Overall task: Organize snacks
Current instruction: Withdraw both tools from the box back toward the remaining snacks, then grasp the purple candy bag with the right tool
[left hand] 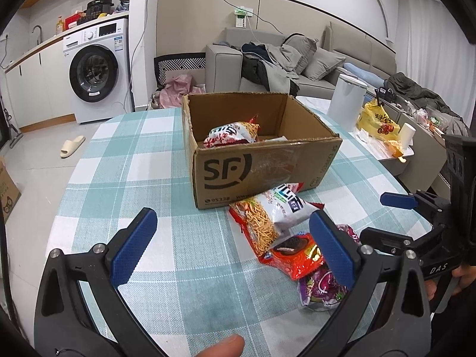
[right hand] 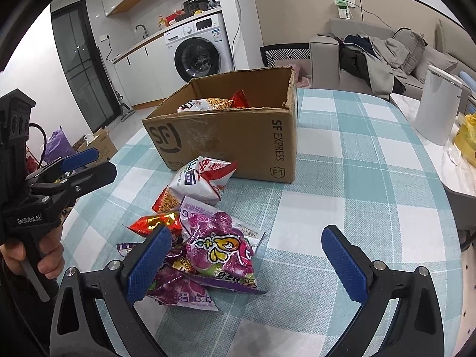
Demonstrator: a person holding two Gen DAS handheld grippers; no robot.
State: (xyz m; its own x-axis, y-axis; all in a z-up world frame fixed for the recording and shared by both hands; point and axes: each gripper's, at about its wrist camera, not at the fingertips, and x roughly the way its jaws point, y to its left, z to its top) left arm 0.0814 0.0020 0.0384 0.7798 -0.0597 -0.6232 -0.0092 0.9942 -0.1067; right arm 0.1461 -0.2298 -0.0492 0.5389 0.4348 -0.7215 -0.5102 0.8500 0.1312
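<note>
An open brown SF cardboard box (left hand: 261, 160) (right hand: 238, 136) stands on the checked table and holds one noodle-snack bag (left hand: 233, 134) (right hand: 205, 104). In front of it lies a pile of packets: a white noodle-snack bag (left hand: 273, 214) (right hand: 196, 184), a red cookie packet (left hand: 297, 255) (right hand: 154, 223) and purple packets (left hand: 321, 288) (right hand: 220, 247). My left gripper (left hand: 235, 247) is open and empty, just left of the pile. My right gripper (right hand: 247, 264) is open and empty, with the purple packets between its fingers; it also shows in the left wrist view (left hand: 398, 217).
The round table has a teal checked cloth (left hand: 148, 178) (right hand: 357, 178). A white canister (left hand: 346, 104) (right hand: 437, 107) and a yellow bag (left hand: 376, 122) stand on a side table to the right. A sofa with clothes (left hand: 282, 59) and a washing machine (left hand: 95, 71) are behind.
</note>
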